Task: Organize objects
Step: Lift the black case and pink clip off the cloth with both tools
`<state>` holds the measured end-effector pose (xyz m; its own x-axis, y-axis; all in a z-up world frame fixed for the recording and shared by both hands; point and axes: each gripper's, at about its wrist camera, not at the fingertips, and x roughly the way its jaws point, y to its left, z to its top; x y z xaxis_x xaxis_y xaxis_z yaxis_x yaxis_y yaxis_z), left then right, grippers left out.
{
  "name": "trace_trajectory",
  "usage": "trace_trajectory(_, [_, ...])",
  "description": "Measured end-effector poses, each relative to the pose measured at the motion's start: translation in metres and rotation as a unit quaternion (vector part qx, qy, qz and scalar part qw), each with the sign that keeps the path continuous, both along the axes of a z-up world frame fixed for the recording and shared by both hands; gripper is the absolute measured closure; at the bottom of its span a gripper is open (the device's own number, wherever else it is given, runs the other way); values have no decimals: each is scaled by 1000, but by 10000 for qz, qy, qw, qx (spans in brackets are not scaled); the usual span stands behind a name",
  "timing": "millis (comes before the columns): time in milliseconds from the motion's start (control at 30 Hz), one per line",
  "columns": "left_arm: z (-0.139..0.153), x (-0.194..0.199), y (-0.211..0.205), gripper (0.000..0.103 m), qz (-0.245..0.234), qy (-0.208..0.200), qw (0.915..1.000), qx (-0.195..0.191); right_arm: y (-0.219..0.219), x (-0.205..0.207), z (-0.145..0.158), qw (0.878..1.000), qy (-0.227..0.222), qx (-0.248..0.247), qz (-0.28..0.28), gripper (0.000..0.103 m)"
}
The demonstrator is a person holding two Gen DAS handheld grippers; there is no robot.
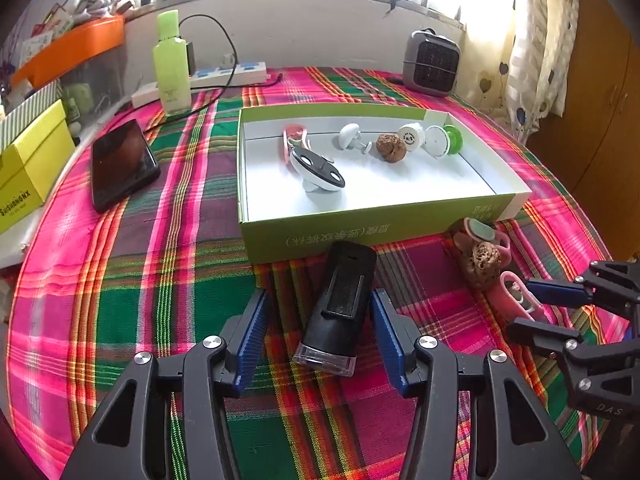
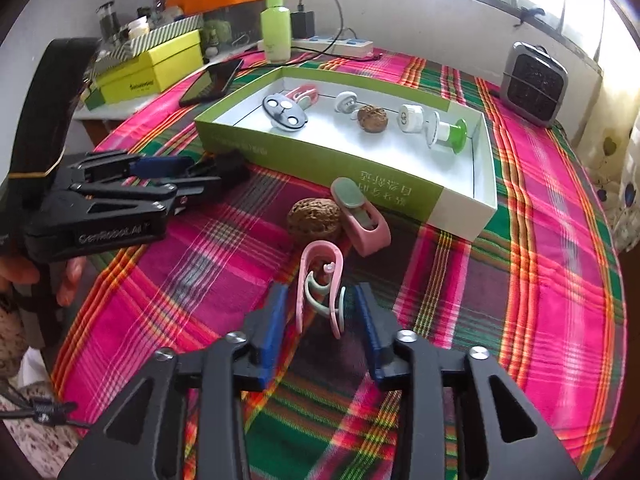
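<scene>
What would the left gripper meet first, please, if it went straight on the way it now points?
The left gripper would meet the black oblong plastic device lying between its open fingers first; beyond that stands the green cardboard box's near wall, though depth is hard to judge.

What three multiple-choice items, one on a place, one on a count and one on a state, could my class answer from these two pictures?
1. Where does the black device lie?
A. Inside the box
B. On the cloth in front of the box
C. On the phone

2. How many walnuts are inside the green box?
A. One
B. Two
C. Three

3. How does the right gripper stand around the pink clip?
A. Shut on it
B. Open, a finger on either side
C. Far from it

Answers:
1 B: it lies on the plaid cloth, between the left gripper fingers.
2 A: one walnut in the box; the other walnut lies outside.
3 B: gaps show on both sides of the clip.
</scene>
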<state>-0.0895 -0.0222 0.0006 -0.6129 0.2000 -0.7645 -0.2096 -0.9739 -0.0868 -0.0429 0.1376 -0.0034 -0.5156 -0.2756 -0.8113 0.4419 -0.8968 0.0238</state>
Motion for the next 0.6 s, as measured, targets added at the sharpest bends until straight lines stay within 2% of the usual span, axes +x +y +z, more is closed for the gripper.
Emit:
trace_trajectory(233, [-1,0,10,53,34,18,9996,-275,-3,-1,-2,9995,230,-52,-186,61])
trace_trajectory(300, [-1,-1,9,55,60,18,9997,-254,-3,0,-2,9994,256,-54,-218,61])
trace_trajectory(367, [0,-1,10,70,90,33,9996,-271,-1,-2,-2,9993,231,-140,-261,61])
trace_trajectory(433, [0,-1,10,77,110,37,9995,-278,0,-2,-2,9992,220,-187,-292,61])
trace_trajectory(600, [1,-1,9,77,123,20,9996,-245,0,-1,-2,9991,256,-111,-333,69])
